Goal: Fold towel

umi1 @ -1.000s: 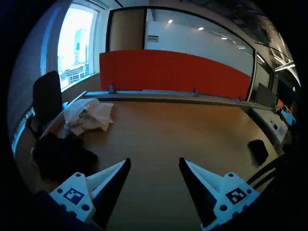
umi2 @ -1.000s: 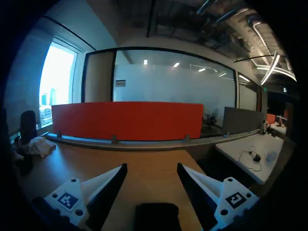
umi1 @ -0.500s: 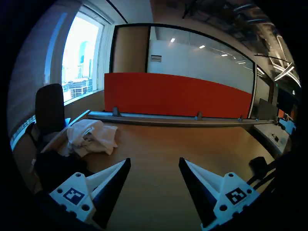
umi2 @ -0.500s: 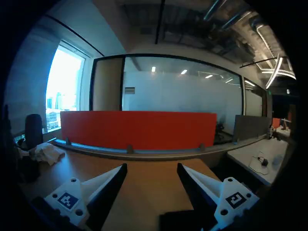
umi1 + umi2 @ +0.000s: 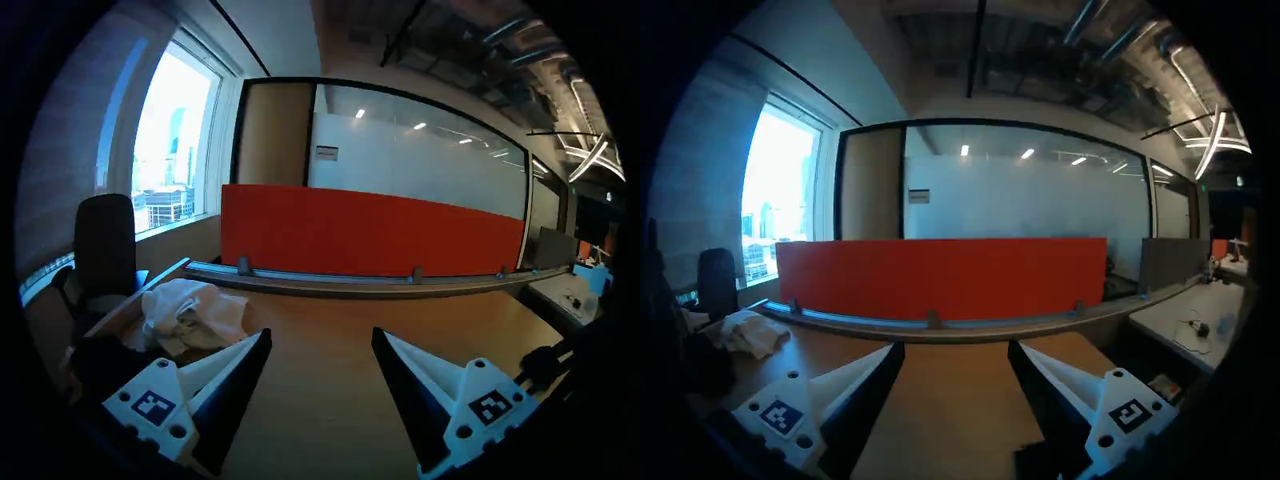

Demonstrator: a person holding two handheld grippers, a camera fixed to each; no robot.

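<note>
**Both tools levelled out, towel not yet touched**

The towel point(image 5: 192, 316) lies crumpled in a loose heap at the left end of the bench point(image 5: 344, 316). It touches a dark bundle point(image 5: 96, 360) on its near side, and a chair point(image 5: 104, 240) stands beyond it.

Over the last second both views have tipped upward. More ceiling shows, the bench top is seen at a flatter angle, and the red divider point(image 5: 368, 232) sits lower in both views. The heap itself has not shifted.

The left tool point(image 5: 321, 331) has its fingers spread and empty, and the towel now appears just beside its left finger. The right tool point(image 5: 956, 345) is likewise spread and empty, well apart from the cloth.

Judgement: this is still the approach. No fold has begun, and the heap must first be gripped and spread.
</note>
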